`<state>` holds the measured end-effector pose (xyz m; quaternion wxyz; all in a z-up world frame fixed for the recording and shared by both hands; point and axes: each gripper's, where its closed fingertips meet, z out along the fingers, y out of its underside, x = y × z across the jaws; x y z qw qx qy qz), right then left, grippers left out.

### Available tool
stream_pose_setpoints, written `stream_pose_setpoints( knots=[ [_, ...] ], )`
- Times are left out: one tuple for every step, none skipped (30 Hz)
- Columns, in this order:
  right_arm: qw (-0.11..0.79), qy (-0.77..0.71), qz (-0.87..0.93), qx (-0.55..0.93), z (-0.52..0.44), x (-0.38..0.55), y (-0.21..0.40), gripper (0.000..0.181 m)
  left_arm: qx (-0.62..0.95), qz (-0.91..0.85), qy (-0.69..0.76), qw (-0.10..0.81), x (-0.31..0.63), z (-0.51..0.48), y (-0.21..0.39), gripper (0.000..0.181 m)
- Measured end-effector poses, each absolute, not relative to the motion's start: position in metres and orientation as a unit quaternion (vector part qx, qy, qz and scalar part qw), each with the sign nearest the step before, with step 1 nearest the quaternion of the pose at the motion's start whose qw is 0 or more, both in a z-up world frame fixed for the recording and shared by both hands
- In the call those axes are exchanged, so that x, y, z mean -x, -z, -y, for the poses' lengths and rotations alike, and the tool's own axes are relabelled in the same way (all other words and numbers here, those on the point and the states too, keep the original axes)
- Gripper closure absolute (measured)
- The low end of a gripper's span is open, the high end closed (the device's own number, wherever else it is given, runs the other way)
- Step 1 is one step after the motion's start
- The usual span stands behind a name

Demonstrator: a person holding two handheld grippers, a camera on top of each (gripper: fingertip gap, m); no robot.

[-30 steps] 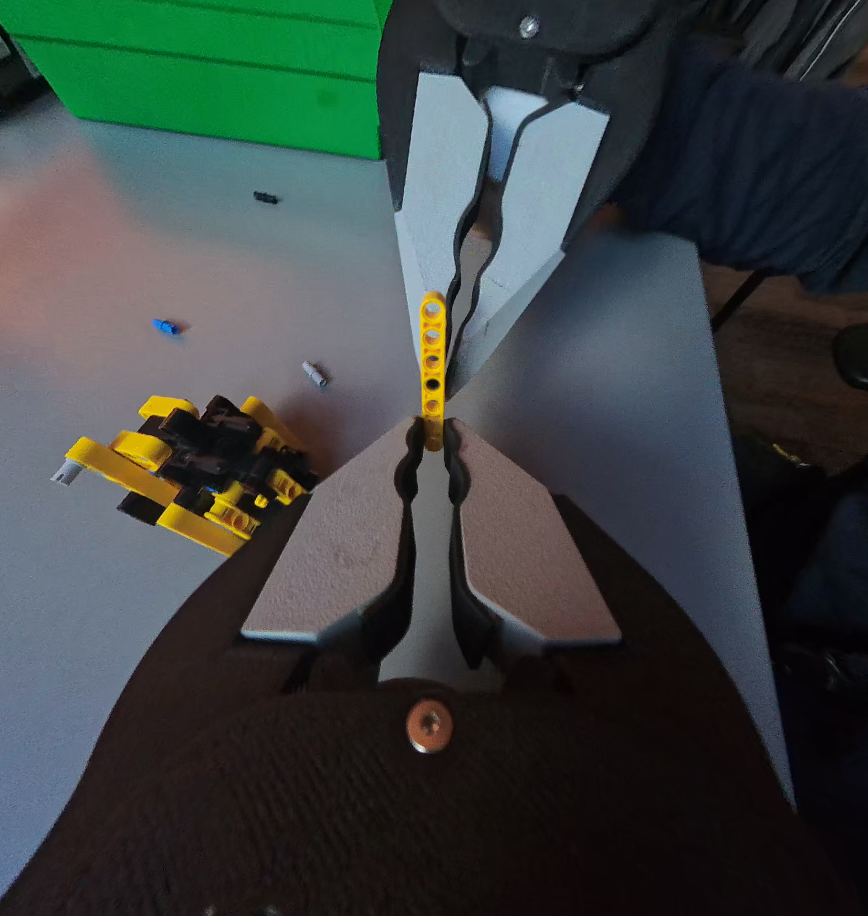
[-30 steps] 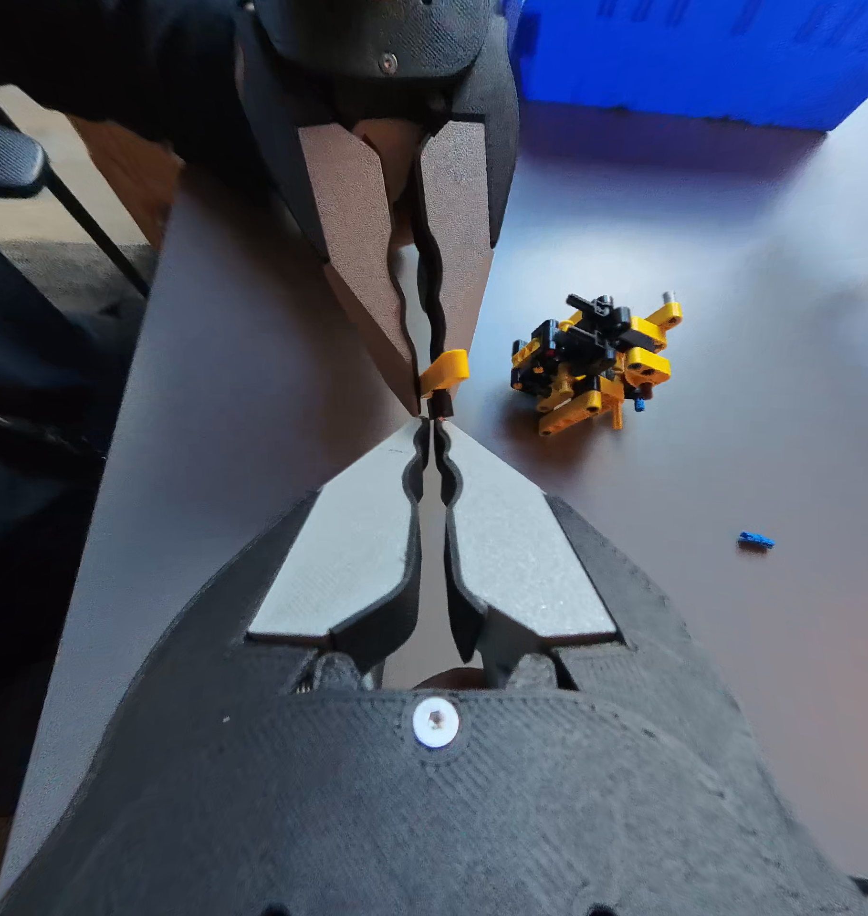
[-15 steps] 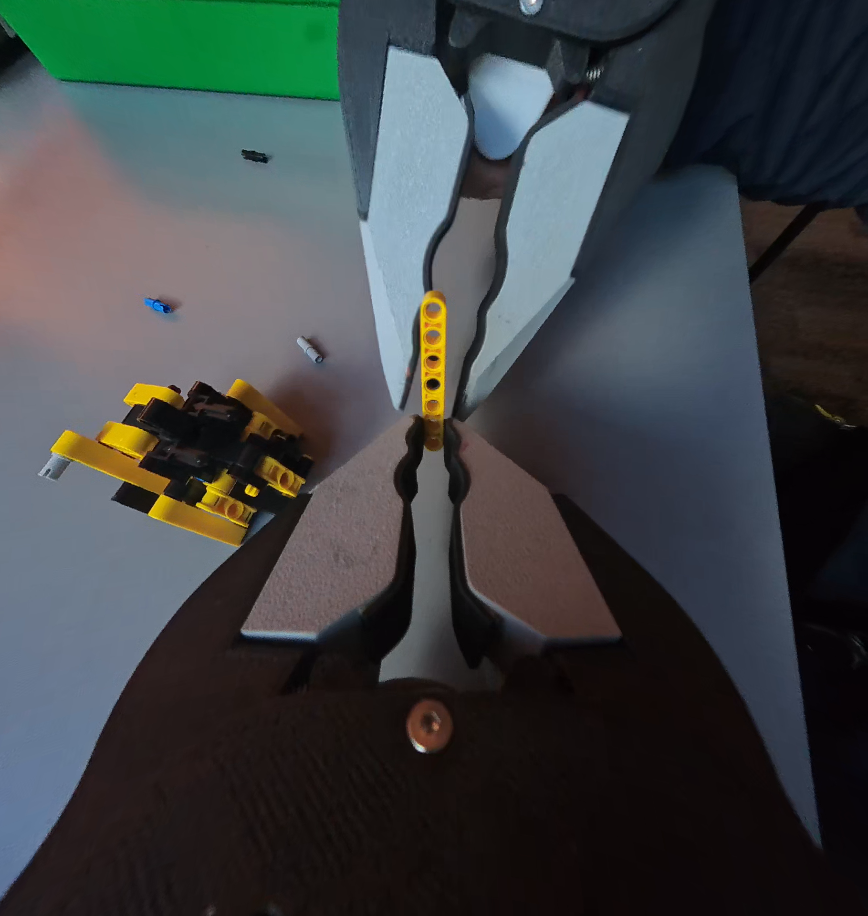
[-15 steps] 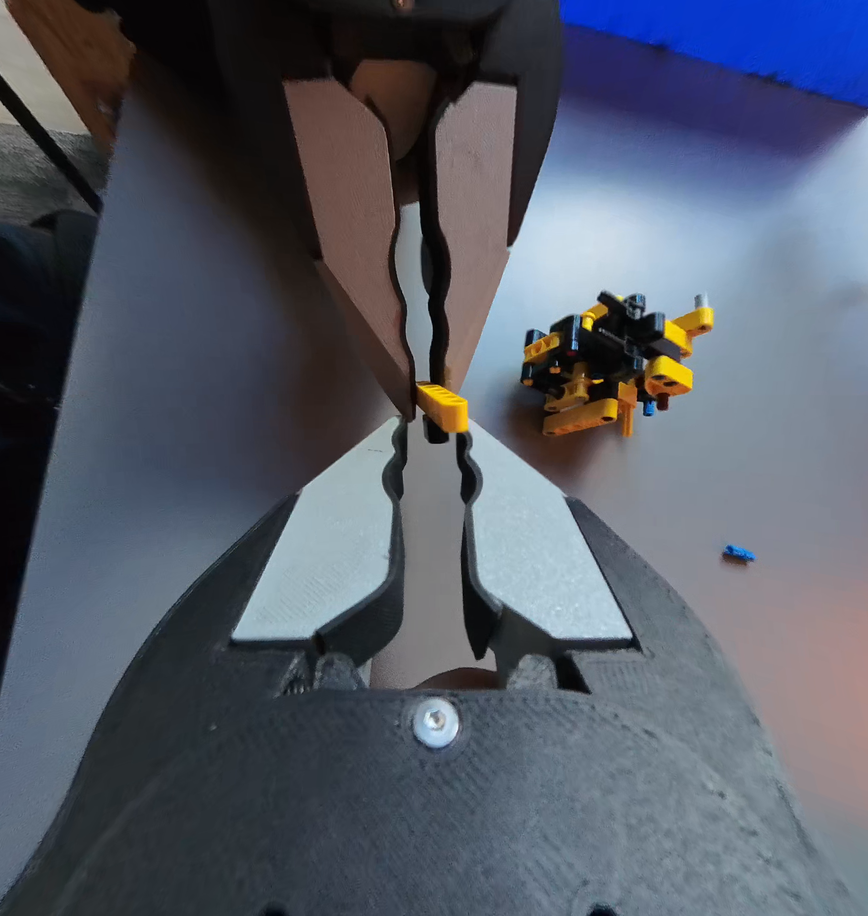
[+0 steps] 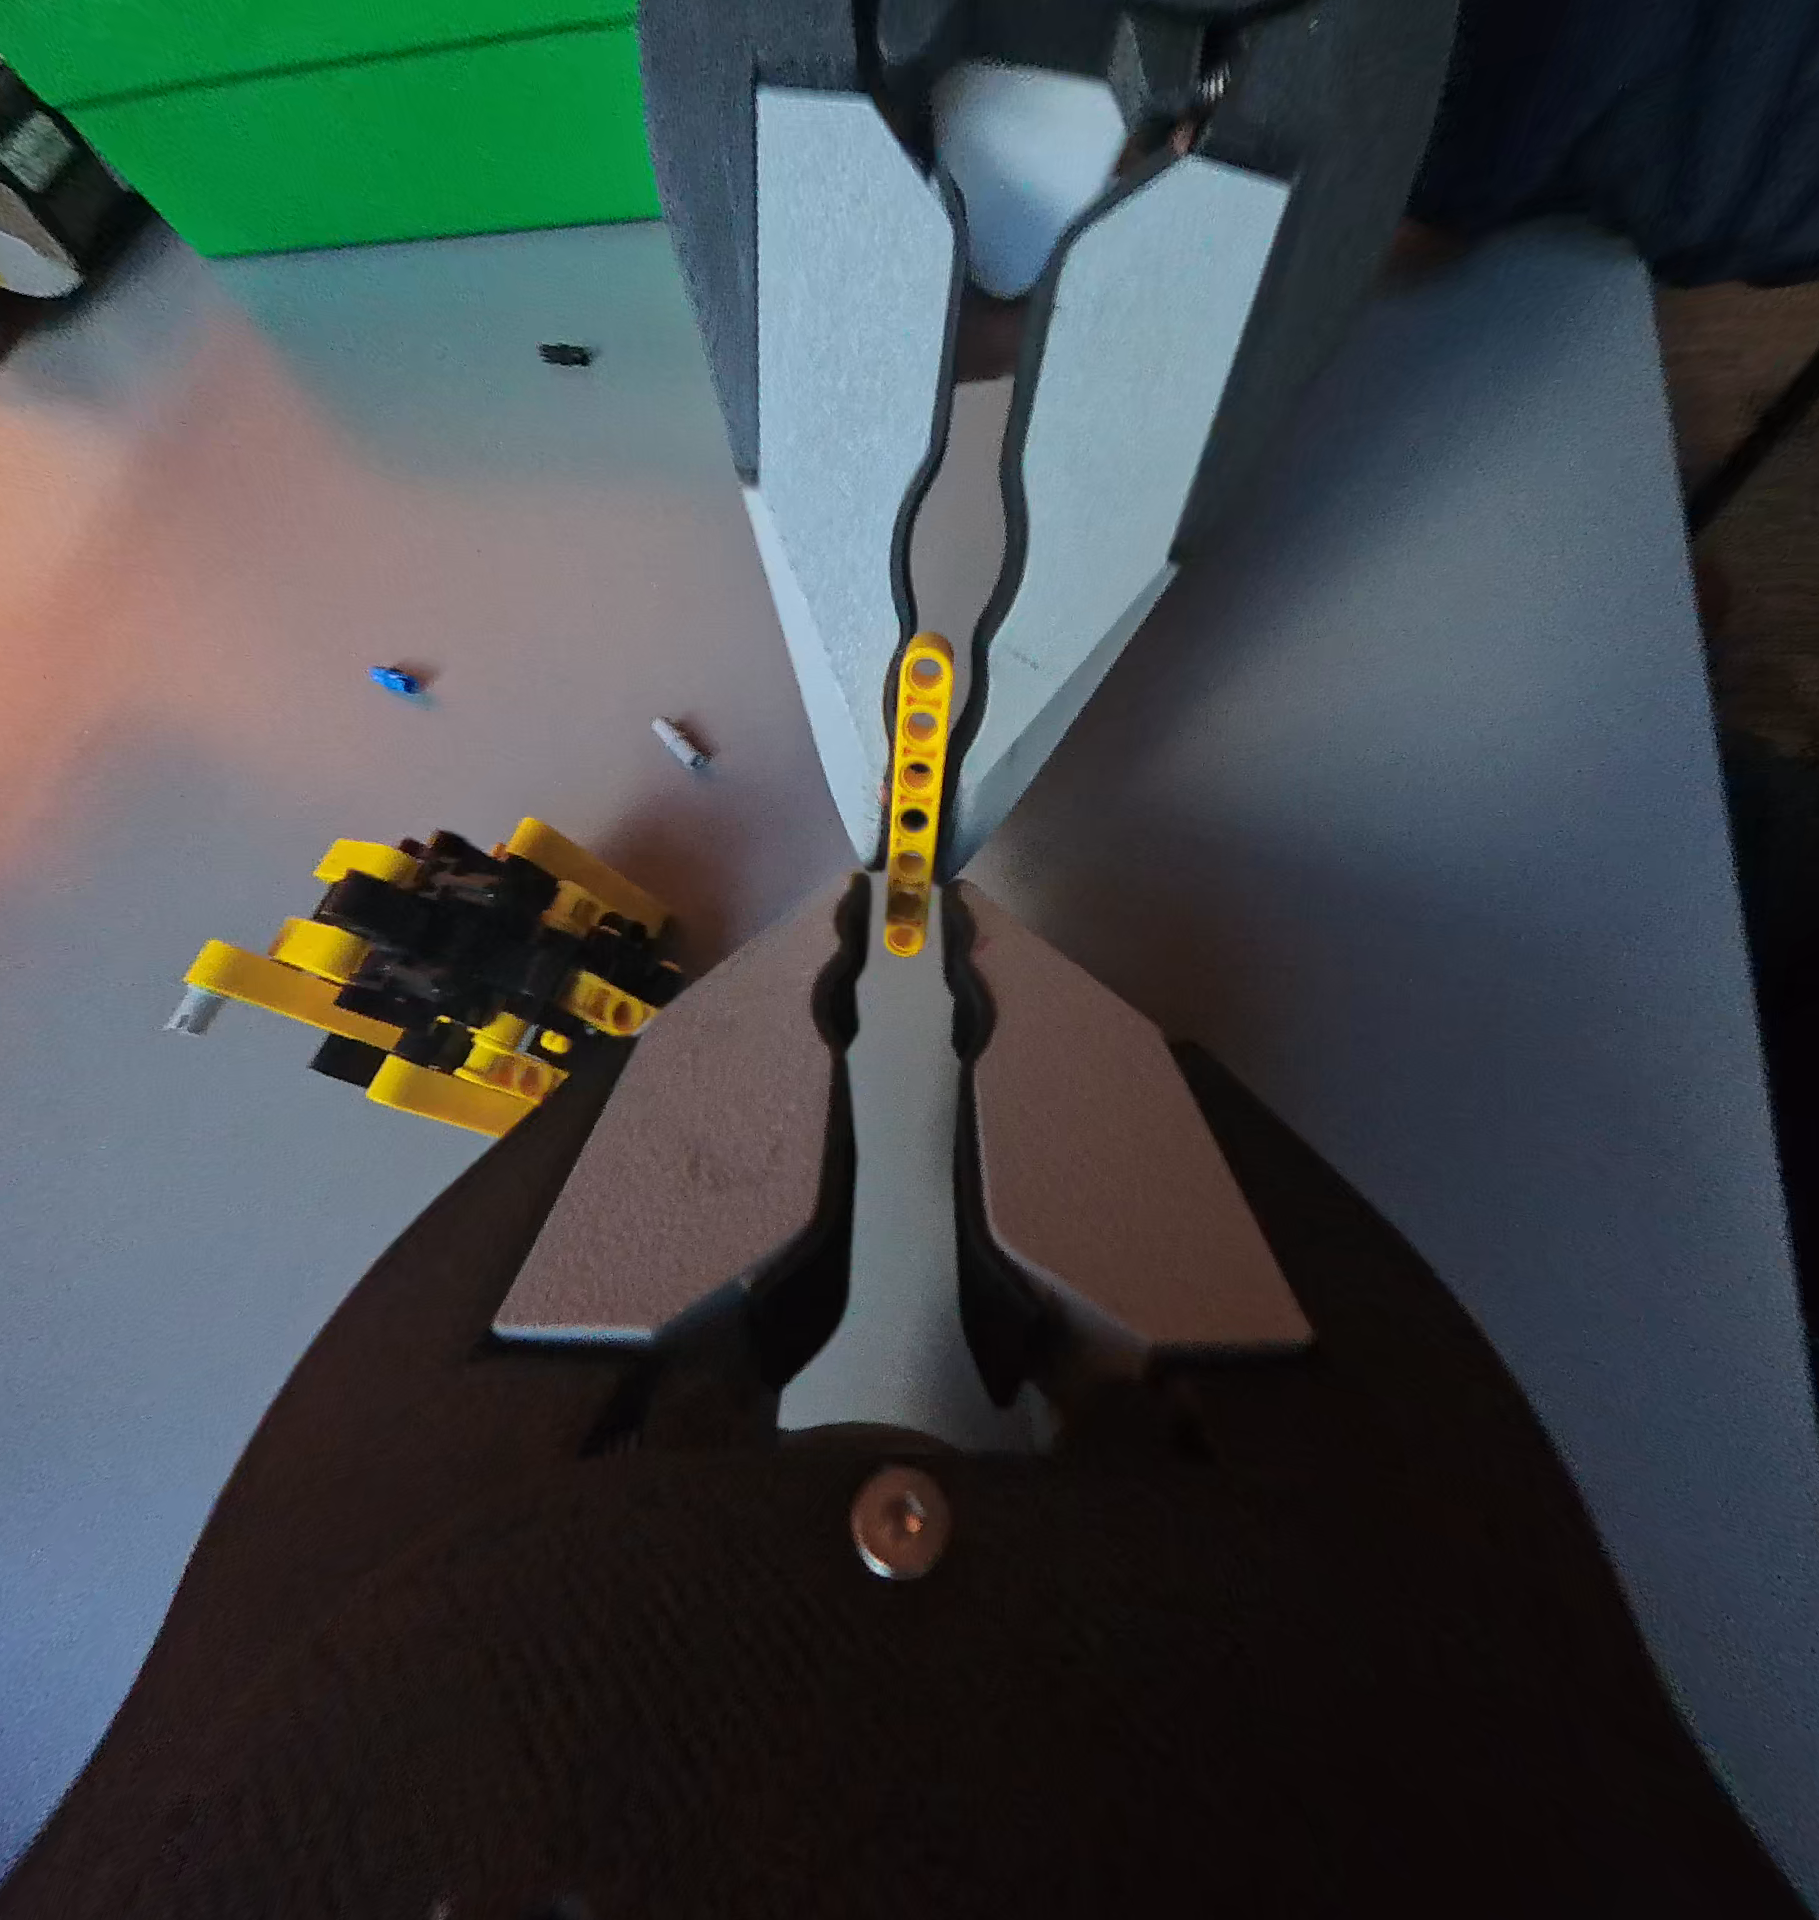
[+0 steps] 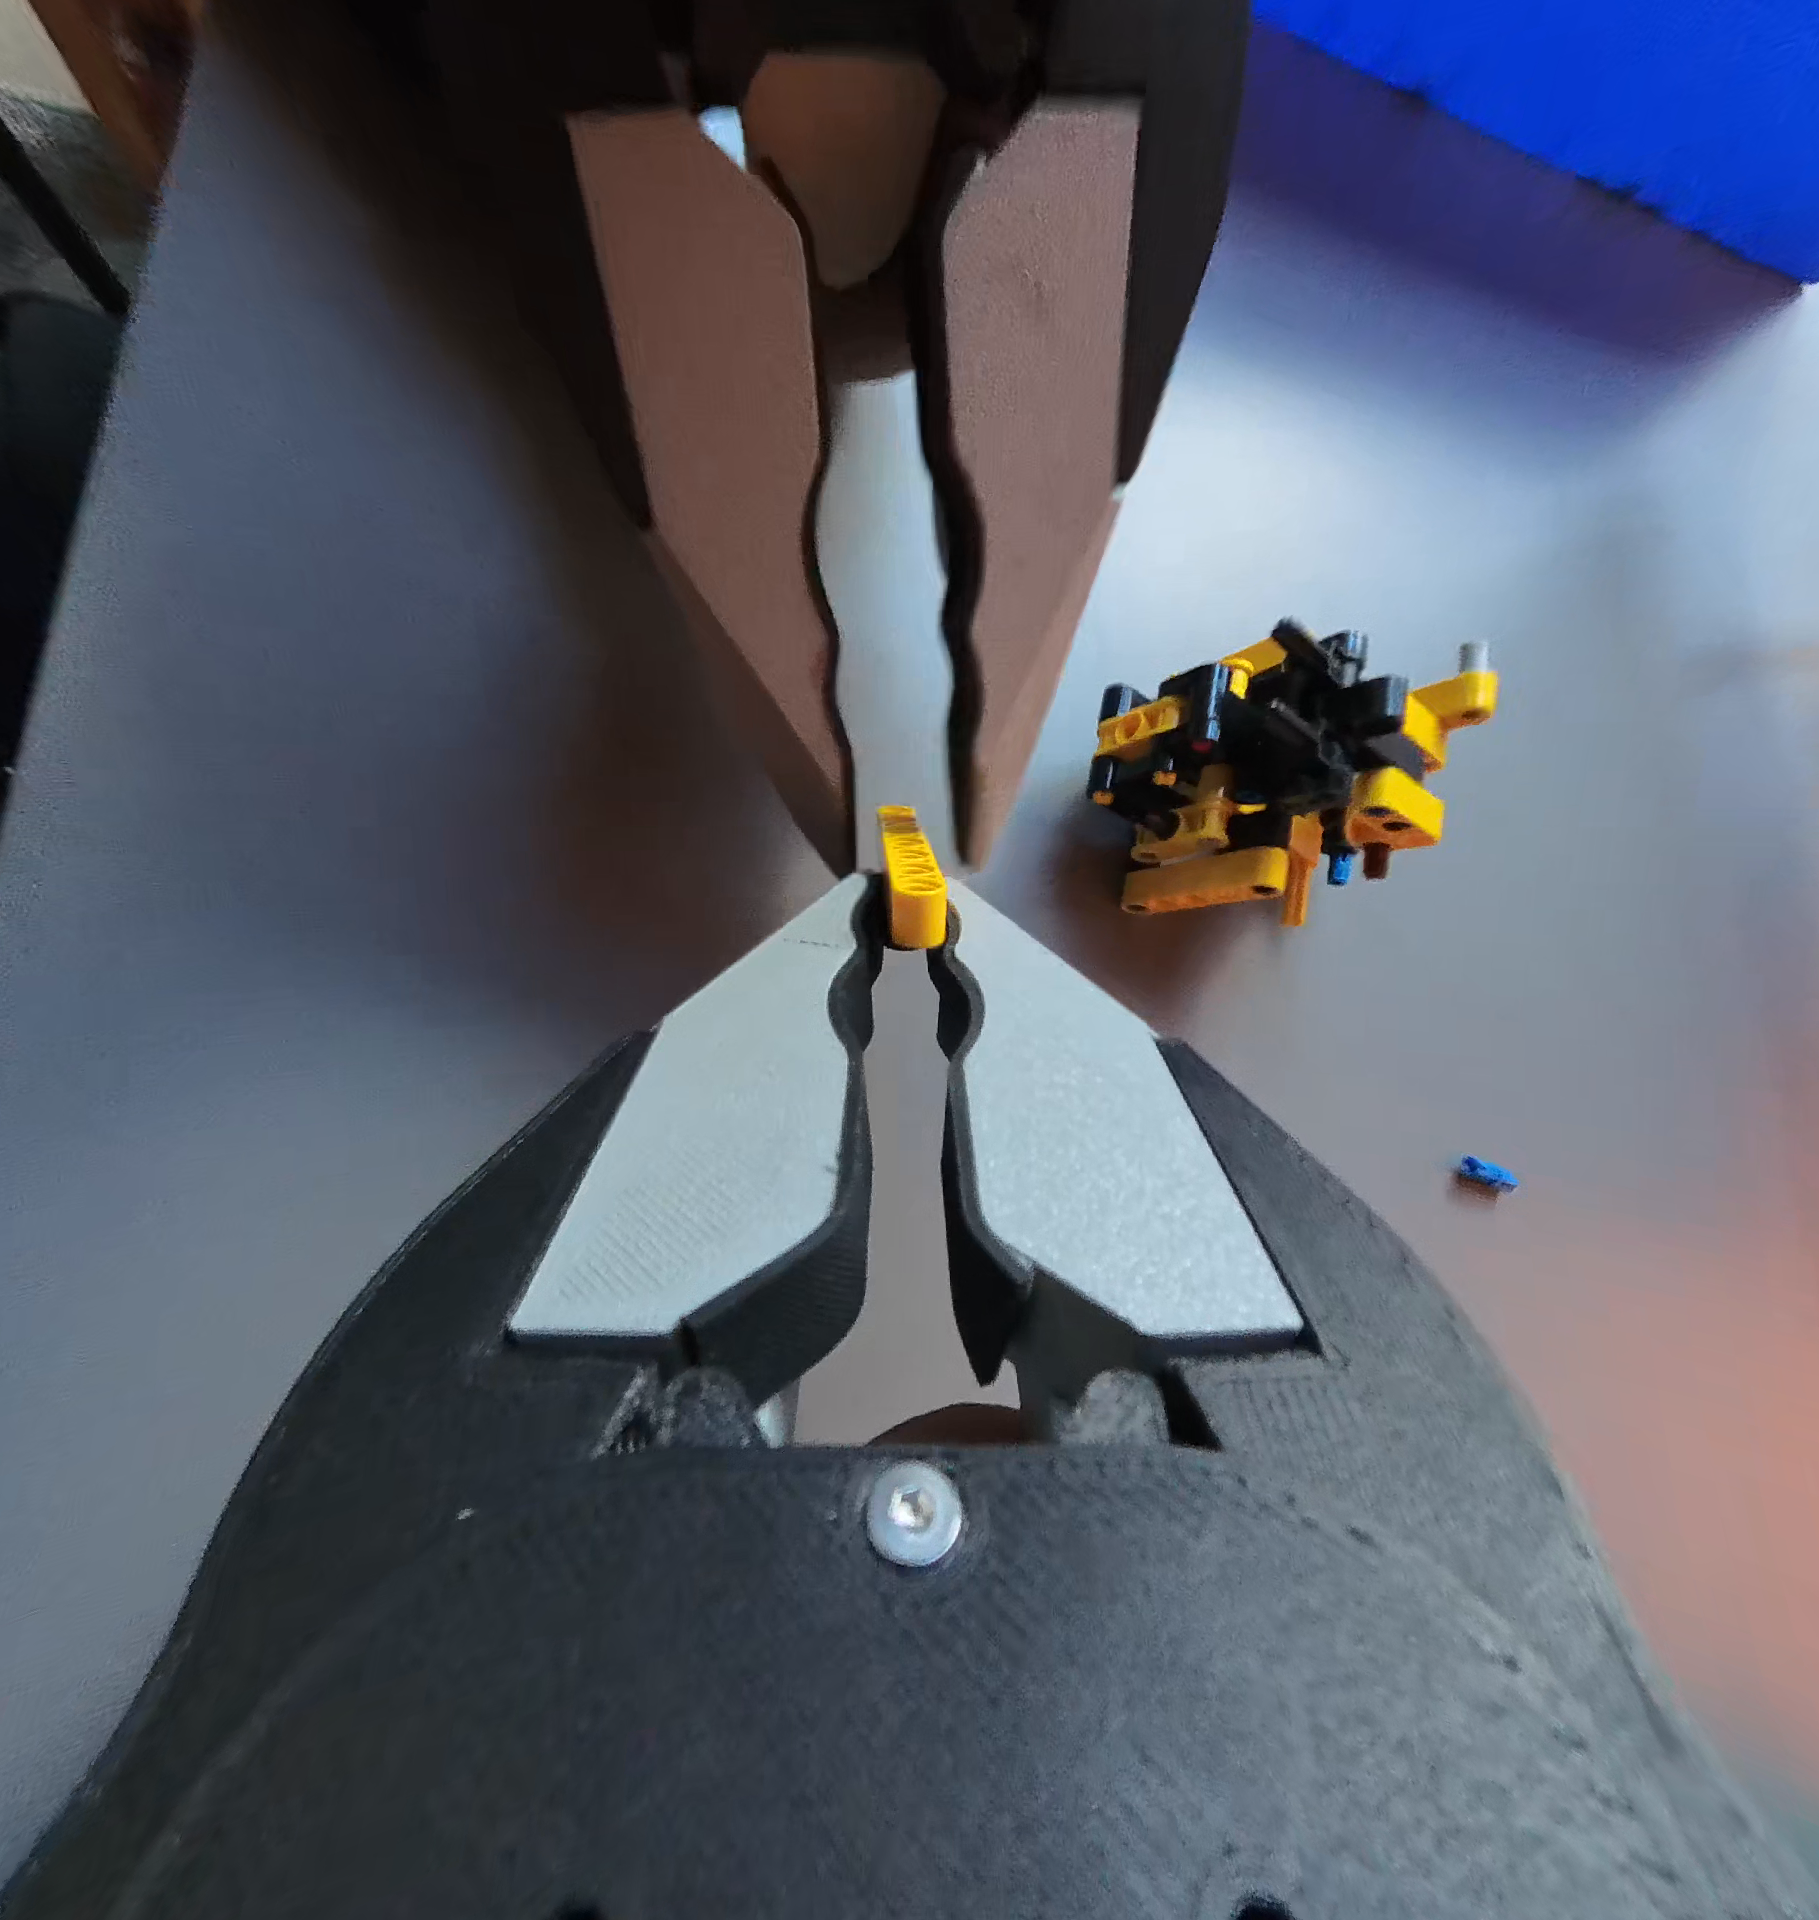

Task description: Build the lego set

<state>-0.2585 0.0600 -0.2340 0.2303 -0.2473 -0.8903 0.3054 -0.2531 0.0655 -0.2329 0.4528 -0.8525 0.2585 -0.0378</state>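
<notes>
The right tool [image 6: 910, 902] is clamped on one end of the yellow beam [image 6: 911, 871]; the left tool [image 5: 905, 894] stands slightly apart around its other end; if the right grip slackens, the beam could drop to the surface [image 5: 1352, 831] below.

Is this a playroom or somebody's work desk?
Probably a work desk in an office or lab. There is a plain grey table, big green and blue bins at its back, and what looks like an office chair base beside it.
</notes>
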Motion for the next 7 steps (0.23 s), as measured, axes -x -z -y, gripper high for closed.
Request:
stream_pose_setpoints(
  knots=[
    [0.229,-0.297,0.893,0.250,-0.0619,0.2585,0.2379,0.176,0.849,-0.256,0.029,0.462,0.2539,-0.0676,0.2300,0.162],
    [0.228,-0.294,0.894,0.252,-0.0625,0.2583,0.2409,0.177,0.842,-0.257,0.031,0.473,0.2519,-0.0682,0.2259,0.160],
    [0.226,-0.297,0.893,0.252,-0.0614,0.2577,0.2420,0.177,0.836,-0.260,0.043,0.480,0.2481,-0.0671,0.2229,0.169],
    [0.223,-0.300,0.892,0.252,-0.0603,0.2567,0.2422,0.176,0.834,-0.261,0.052,0.483,0.2459,-0.0663,0.2222,0.176],
    [0.225,-0.302,0.891,0.252,-0.0602,0.2563,0.2418,0.177,0.835,-0.262,0.056,0.481,0.2458,-0.0661,0.2228,0.176],
    [0.227,-0.305,0.890,0.252,-0.0602,0.2561,0.2406,0.177,0.834,-0.259,0.062,0.483,0.2458,-0.0662,0.2219,0.176],
    [0.227,-0.310,0.888,0.251,-0.0598,0.2555,0.2388,0.176,0.832,-0.258,0.068,0.485,0.2450,-0.0660,0.2205,0.177]
  ],
)
